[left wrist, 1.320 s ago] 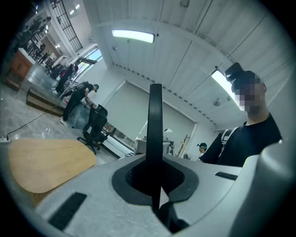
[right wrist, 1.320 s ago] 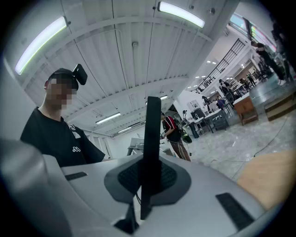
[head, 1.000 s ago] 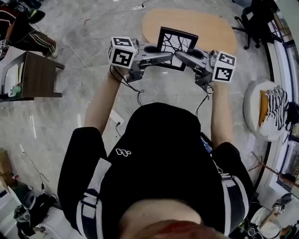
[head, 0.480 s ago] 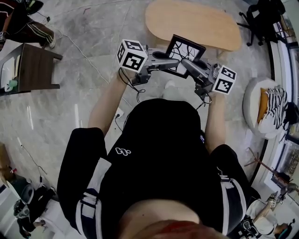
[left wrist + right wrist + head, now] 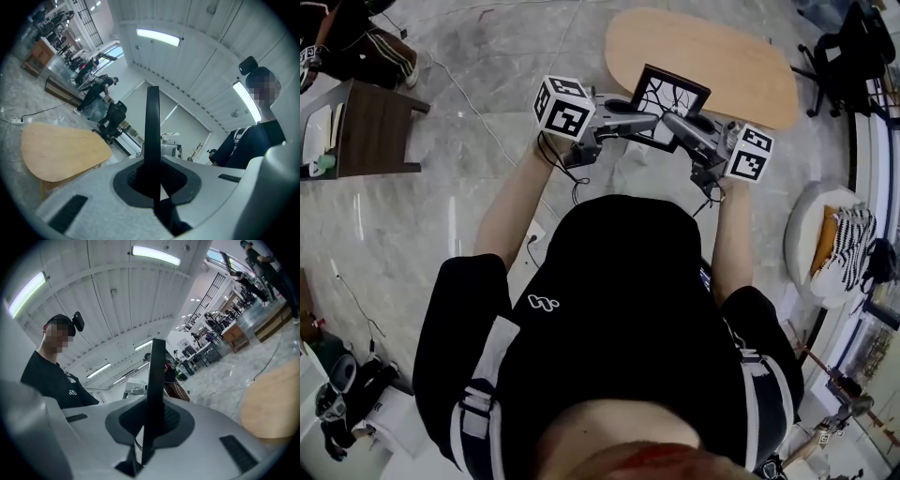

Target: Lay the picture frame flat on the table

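Well, black picture frame [image 5: 670, 97] (square)

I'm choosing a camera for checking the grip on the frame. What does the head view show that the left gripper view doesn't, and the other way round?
Head view only: the picture frame's front with its black branching pattern, the left gripper and right gripper both holding it, and a dark side table.
Left gripper view only: the frame seen edge-on, clamped between that gripper's fingers, plus ceiling lights.
Both: the frame and the oval wooden table, with the frame not yet lying on it.
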The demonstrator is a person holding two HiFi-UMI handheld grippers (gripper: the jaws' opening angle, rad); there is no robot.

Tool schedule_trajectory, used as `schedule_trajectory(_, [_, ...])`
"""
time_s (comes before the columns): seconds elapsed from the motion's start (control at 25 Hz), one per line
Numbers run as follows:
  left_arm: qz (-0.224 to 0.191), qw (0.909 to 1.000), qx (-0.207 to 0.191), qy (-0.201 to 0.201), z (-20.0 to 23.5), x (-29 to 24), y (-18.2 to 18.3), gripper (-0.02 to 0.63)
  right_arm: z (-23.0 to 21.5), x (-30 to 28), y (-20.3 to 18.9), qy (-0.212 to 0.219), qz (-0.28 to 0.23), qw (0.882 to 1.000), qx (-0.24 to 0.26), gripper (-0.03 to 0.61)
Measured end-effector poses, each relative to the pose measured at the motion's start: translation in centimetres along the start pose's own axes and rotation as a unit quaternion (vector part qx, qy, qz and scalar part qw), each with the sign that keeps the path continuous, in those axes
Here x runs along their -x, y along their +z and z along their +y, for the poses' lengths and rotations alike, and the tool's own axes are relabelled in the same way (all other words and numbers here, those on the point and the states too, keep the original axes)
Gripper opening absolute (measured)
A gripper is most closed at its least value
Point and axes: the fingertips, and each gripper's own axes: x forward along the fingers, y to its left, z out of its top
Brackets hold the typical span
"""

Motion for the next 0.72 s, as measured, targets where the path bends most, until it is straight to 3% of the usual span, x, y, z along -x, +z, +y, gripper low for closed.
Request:
schedule_trajectory(0.28, [-0.026, 0.9988, 0.030, 0.028, 9.4, 0.9, 6.7, 0.018, -9.5, -3.3, 5.9, 0.018, 0.027, 0.999, -0.013, 0.023])
schedule_trajectory(0.52, [-0.042, 0.9959, 0.071, 0.038, 19.8, -1.0, 14.2, 0.018, -20.6, -4.2, 12.7, 0.007, 0.039, 0.998, -0.039, 0.023])
schedule_trajectory(0.72, [-0.043, 0.9940, 0.089, 0.049, 23.8, -1.9, 15.0, 0.018, -24.8, -4.0, 13.3, -0.009, 0.044, 0.998, -0.049, 0.025])
